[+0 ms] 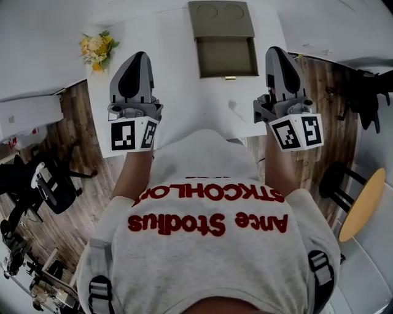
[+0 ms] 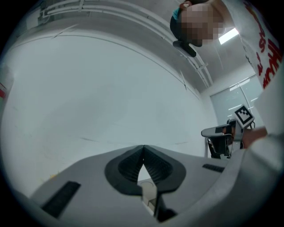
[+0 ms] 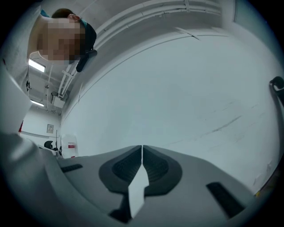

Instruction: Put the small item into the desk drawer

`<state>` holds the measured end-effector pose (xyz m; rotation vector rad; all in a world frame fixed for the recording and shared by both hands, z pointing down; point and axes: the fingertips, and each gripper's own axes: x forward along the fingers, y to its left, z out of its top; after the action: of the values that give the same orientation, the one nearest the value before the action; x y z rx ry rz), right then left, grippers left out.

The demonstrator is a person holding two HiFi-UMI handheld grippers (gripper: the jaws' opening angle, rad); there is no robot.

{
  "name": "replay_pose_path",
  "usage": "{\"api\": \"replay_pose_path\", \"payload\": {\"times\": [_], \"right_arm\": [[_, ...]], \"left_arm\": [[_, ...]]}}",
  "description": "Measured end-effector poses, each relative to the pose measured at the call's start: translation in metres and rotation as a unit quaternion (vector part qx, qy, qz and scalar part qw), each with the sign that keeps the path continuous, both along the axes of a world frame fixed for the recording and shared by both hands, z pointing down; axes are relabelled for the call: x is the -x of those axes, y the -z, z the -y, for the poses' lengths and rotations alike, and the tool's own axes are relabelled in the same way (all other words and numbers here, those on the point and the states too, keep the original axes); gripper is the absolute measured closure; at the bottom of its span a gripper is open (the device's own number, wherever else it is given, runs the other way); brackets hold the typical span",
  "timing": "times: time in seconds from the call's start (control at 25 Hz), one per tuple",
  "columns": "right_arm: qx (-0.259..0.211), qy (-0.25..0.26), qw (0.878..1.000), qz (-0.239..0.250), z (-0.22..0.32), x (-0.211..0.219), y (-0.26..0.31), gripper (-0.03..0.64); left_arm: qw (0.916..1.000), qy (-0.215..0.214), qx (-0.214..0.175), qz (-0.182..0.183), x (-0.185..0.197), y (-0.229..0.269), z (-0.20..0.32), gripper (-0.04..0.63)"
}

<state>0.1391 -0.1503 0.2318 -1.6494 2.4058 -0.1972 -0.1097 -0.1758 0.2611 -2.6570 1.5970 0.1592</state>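
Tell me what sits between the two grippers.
Head view: the olive box with its drawer open, on the white desk, between left gripper and right gripper.

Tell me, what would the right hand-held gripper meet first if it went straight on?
Probably the plain white wall ahead, though depth is unclear; the right hand-held gripper points past the olive drawer box.

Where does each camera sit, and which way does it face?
Head view: on the person's head, looking steeply down at the white desk and open drawer; shirt, left gripper and right gripper show.
Left gripper view: on the left gripper, looking along its shut jaws at a white surface; the person's shirt shows at right.
Right gripper view: on the right gripper, facing likewise; the person shows at upper left.
Shared: the right gripper's marker cube, in head and left gripper views.
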Motion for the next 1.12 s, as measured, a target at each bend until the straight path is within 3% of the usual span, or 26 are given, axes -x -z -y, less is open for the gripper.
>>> {"api": "replay_pose_path", "payload": {"times": [0.68,1.12], "right_arm": [[0.12,0.02,0.993,-0.013,-0.009,0.005,-0.092,0.604],[0.254,0.026,0.966,-0.034,-0.04,-0.001,-0.199,0.548]], "left_arm": [[0.9953,-0.015,0.095,0.0,-0.022,-0.078,-0.01,0.588],[0.9863,-0.016,0.164,0.002,-0.033,-0.138,-0.025,0.588]]}}
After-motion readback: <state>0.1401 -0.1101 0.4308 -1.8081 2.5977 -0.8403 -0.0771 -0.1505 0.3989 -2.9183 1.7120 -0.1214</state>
